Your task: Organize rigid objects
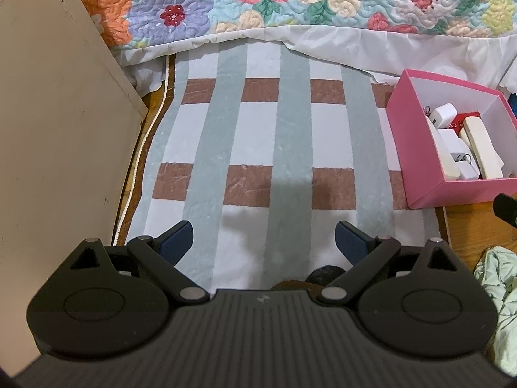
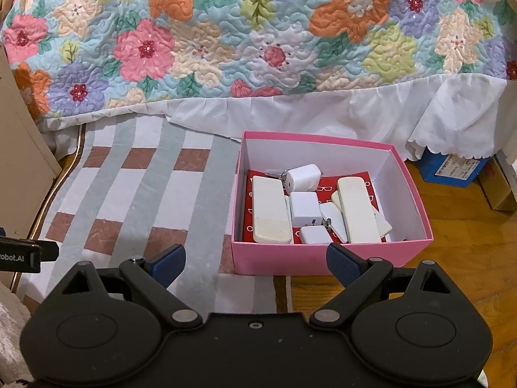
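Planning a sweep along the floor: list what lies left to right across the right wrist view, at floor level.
Beige cabinet panel → striped rug → pink box holding white chargers and flat white cases → bare wooden floor → blue box under the bed skirt.

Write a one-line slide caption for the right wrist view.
Open right gripper before a pink box of white chargers.

From my right gripper (image 2: 256, 260), its jaws spread wide and empty, I see the pink box (image 2: 326, 260) just ahead on the striped rug (image 2: 135, 194), holding white chargers (image 2: 305, 208) and flat white bars (image 2: 270, 214), with the floral quilt (image 2: 258, 38) behind.
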Available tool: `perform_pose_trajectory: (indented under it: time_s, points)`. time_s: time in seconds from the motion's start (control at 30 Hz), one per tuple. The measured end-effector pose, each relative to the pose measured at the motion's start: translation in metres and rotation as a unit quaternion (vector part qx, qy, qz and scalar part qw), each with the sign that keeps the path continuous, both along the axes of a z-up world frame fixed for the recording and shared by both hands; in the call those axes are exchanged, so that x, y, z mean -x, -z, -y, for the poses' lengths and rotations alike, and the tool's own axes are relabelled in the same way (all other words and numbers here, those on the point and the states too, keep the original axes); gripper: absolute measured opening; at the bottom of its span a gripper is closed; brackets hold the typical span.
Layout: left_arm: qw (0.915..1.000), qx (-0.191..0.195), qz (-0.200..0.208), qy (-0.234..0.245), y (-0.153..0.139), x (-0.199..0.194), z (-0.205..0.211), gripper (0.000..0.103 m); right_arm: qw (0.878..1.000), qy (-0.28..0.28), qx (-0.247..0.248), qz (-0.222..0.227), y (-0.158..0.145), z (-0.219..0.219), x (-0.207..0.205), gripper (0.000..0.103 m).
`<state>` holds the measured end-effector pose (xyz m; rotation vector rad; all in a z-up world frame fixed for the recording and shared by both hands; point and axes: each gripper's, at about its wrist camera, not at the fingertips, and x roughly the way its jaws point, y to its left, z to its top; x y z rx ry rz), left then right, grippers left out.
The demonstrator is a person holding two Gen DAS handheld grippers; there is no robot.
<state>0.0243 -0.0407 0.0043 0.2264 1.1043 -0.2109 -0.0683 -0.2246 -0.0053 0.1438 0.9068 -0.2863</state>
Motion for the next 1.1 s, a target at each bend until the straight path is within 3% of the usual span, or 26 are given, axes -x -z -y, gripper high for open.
perform_pose_trajectory:
  time_s: [1.1]
  points:
    - [0.9998,-0.010,0.004,-0.016,0.0009,-0.0013,-0.0027,0.096,1.000,0.000,0.025,0.002,-0.0040,-0.0031,-0.0012,0.096]
